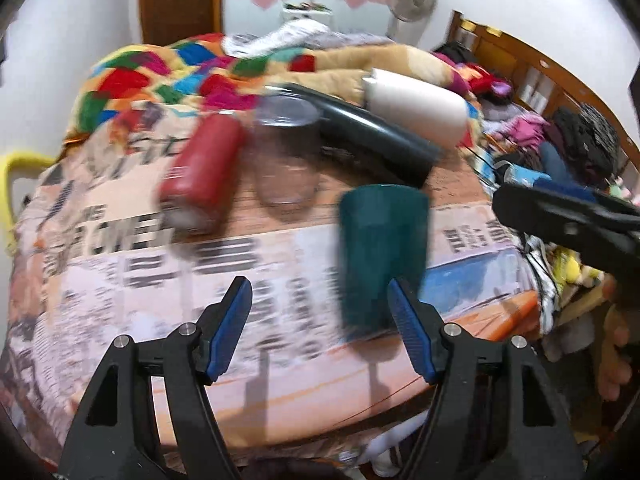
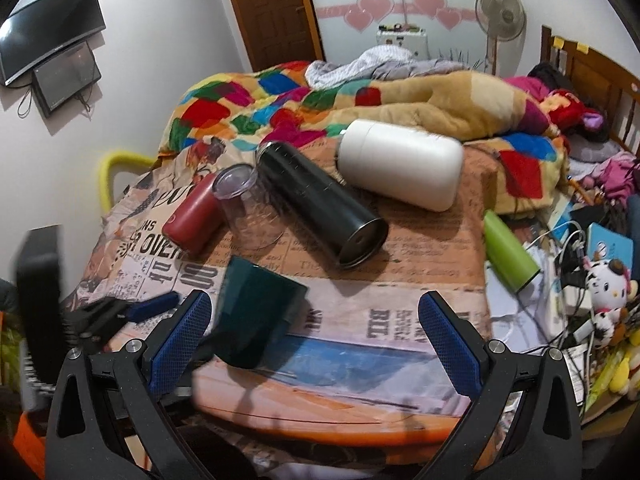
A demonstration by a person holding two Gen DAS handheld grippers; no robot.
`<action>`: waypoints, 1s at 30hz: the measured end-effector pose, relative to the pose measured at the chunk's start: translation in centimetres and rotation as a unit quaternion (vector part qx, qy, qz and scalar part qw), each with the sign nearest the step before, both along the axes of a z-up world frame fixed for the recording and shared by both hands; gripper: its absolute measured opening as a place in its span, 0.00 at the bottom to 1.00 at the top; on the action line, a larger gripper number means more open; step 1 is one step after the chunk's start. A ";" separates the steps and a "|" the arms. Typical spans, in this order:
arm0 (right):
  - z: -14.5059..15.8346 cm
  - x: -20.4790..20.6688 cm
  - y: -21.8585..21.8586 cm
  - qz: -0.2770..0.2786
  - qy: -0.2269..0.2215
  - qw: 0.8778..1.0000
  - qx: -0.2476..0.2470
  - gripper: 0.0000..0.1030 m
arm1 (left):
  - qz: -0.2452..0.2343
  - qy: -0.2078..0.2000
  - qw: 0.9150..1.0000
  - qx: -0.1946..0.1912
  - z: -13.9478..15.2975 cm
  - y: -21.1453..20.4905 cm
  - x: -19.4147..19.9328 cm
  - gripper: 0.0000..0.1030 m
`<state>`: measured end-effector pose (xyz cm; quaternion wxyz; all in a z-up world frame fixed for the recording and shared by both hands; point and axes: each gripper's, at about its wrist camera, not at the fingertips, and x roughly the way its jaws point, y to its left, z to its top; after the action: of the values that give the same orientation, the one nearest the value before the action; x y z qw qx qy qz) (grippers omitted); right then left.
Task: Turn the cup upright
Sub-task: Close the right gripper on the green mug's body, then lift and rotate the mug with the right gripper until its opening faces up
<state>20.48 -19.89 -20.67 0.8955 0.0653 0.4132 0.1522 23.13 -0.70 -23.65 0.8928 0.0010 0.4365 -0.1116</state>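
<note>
Item: dark teal cup (image 2: 256,312), on the newspaper-print tabletop (image 2: 400,320), tilted, near the front edge. It sat just beside the left pad of the right gripper (image 2: 324,332), whose jaws stood wide apart, holding nothing. In the left wrist view the cup (image 1: 382,256) was blurred, just ahead of the left gripper (image 1: 320,312) and close to its right finger; those jaws also gaped empty. Legible print on the tabletop: "OVER", "BIL". Cup unmarked.
</note>
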 end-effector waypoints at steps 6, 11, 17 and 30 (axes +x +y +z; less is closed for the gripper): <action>-3.0 2.1 2.6 0.023 0.063 0.998 0.012 0.93 | 0.068 -0.008 0.998 0.009 0.1 4.9 -1.6 0.68; -5.2 3.7 4.2 0.037 0.114 0.992 0.028 0.86 | 0.095 -0.009 0.995 0.001 -0.4 7.5 -2.7 0.68; -6.3 5.5 6.1 0.042 0.138 0.989 0.012 0.79 | 0.106 -0.007 0.994 -0.006 -1.0 8.4 -3.4 0.68; -4.9 5.2 6.5 0.078 0.115 0.990 -0.013 0.71 | 0.099 -0.019 0.995 -0.006 0.0 7.5 -3.3 0.68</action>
<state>25.72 -13.35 -25.62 0.8281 0.0380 0.5192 0.2080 19.83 6.81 -23.62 0.9075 -0.0453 0.4168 -0.0252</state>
